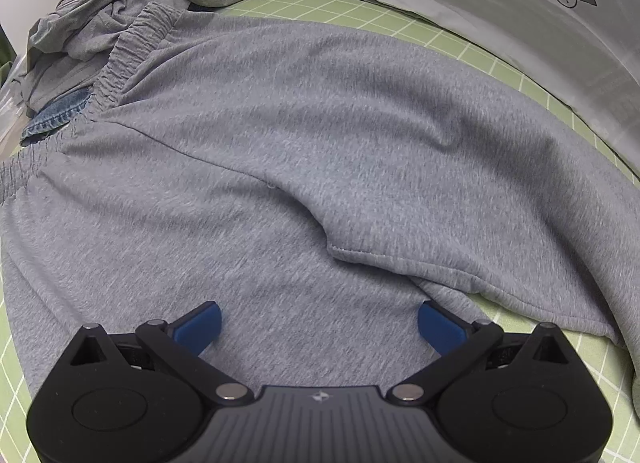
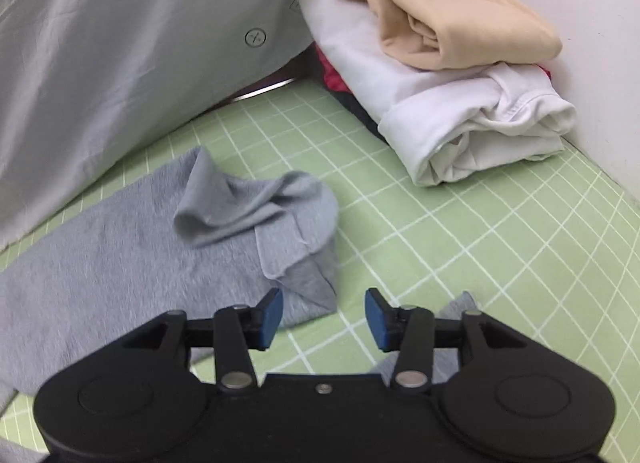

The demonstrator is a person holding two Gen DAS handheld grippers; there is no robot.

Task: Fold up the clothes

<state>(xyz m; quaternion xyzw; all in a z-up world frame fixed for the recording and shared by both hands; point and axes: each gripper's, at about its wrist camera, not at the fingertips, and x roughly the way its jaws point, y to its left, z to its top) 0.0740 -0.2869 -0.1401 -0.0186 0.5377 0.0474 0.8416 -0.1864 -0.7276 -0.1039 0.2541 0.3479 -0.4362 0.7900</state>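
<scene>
Green gridded desk (image 2: 460,223) under everything — grey shorts (image 1: 280,123) spread flat ahead of the left hand-held gripper (image 1: 319,323), jaws wide, holding nothing. Right hand-held gripper (image 2: 324,317) hangs open and empty too, crumpled leg end (image 2: 260,215) just ahead-left.

A green mat with a white grid (image 2: 460,223) meets a grey sheet (image 2: 120,63) and a white wall (image 2: 592,3)

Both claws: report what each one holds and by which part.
Nothing is held. The left claw is open above the grey sweatpants; the right claw is open beside the crumpled pant leg.
</scene>
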